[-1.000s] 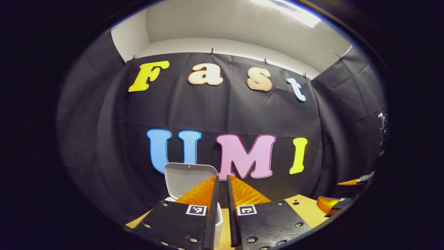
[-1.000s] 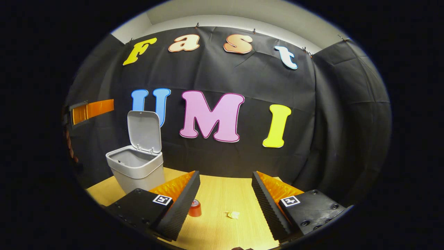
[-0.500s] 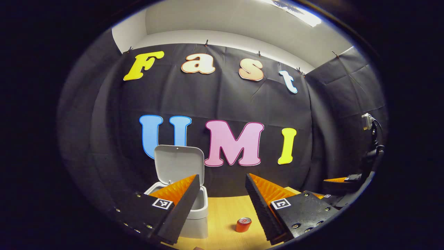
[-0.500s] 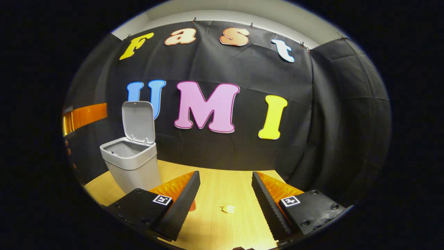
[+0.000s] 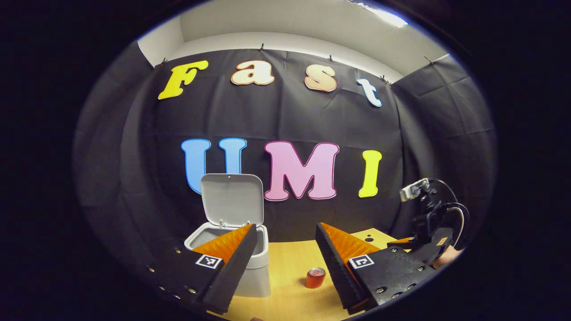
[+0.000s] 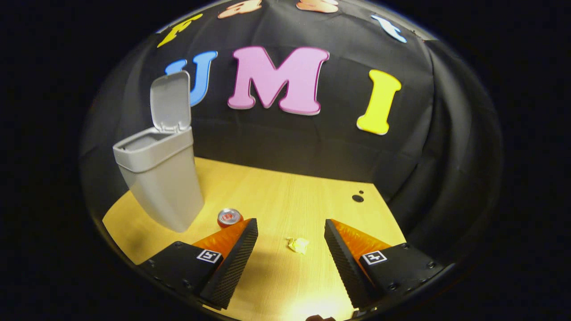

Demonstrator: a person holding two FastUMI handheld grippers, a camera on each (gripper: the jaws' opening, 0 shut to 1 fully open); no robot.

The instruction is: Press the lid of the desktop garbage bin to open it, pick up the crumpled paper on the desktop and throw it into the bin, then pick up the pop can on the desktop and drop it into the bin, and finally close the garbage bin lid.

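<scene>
Left hand-held gripper [image 5: 285, 249]: fingers apart, holding nothing, above desk [image 5: 290, 267]; bin [image 5: 229, 236] ahead-left, lid [image 5: 231, 198] upright; pop can [image 5: 315, 277] between fingers, farther off.
Right hand-held gripper [image 6: 290, 243]: fingers apart, empty; crumpled paper [image 6: 298, 244] on desk between them, untouched; can beside bin.

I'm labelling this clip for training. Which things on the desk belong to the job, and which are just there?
Part of the job:
bin, its lid standing open
crumpled paper
pop can
right gripper, open
left gripper, open

Just there:
desk
small dark holes in it
</scene>
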